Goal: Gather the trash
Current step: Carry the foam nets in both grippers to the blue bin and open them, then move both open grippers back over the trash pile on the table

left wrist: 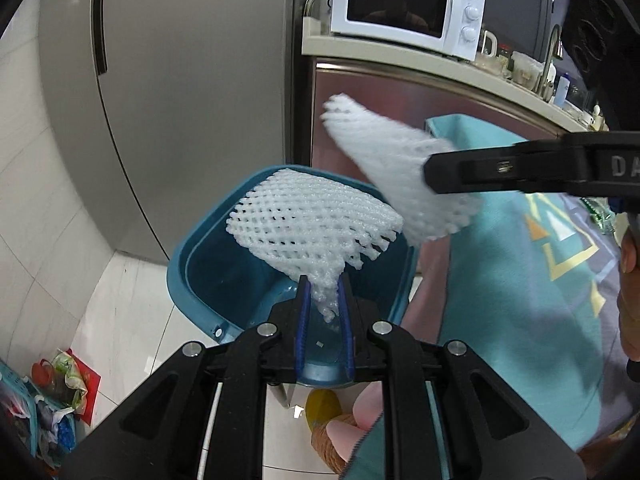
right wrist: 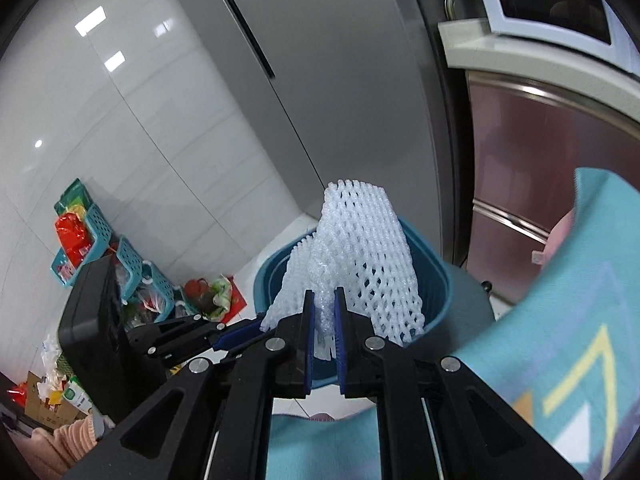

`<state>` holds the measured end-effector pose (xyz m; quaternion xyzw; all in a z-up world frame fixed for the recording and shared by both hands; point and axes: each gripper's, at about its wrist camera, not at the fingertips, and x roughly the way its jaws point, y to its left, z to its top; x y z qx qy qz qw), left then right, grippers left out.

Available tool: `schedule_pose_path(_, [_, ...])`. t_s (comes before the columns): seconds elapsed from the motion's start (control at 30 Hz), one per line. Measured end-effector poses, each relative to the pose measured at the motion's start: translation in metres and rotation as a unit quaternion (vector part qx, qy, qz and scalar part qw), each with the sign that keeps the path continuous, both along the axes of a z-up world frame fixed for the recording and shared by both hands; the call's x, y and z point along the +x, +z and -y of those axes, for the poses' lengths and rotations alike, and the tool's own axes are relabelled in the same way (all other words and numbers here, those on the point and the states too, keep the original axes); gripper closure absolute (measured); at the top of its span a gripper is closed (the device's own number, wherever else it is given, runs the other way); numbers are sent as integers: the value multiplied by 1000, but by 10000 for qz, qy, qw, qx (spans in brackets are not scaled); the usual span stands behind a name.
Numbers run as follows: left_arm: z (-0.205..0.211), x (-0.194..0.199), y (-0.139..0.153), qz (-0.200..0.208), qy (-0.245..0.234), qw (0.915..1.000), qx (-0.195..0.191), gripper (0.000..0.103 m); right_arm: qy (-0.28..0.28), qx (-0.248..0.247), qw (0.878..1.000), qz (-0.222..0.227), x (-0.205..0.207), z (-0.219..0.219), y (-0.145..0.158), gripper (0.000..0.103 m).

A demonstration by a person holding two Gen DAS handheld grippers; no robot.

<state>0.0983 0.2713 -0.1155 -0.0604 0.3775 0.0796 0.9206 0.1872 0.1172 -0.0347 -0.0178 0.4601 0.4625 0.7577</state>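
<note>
While both tools point down toward the floor, each pinches its own white foam fruit net. Left tool (left wrist: pixel 323 280) has its blue pads pressed on the bunched end of a net (left wrist: pixel 312 224) that fans out ahead of the tips, directly above the open mouth of the teal trash bin (left wrist: pixel 188 272). Right tool (right wrist: pixel 323 296) clamps a second net (right wrist: pixel 360 248) the same way, net standing up past its tips, over the same bin (right wrist: pixel 432 280). In the left wrist view the right tool (left wrist: pixel 430 174) comes in from the right side with its net (left wrist: pixel 384 160) sticking out past the tip, slightly blurred, just beside the left one's net. Bin interior looks mostly bare. Beyond the bin: grey fridge (left wrist: pixel 192 80), white microwave (left wrist: pixel 404 4) on the tabletop (left wrist: pixel 440 64). Teal baskets (right wrist: pixel 132 260) with bags sit on the floor far left of the right tool. Person's teal patterned sleeve (left wrist: pixel 520 260) to the right.
</note>
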Motion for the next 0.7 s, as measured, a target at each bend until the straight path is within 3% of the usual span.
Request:
schedule_pose_path(0.2, [-6,18,-17,-202,114,9997,-28,86,-60,-398,9991,-136,6,-21,-23,94])
schedule_pose_path(0.3, [-9,26,-25,-262,181,9995,-40,82,-92,-550,9983,-178,11,-29,-33,85])
schedule_pose_path(0.37, [-8,31,-27,-287,227,9993,1,72,-123,-613,9979,-193,11,-31,-38,78])
schedule_pose_path(0.7, [-7,33,-30,-244,344,9991,-32,67,-274,-454,9983,-222,12,-16,-37,78])
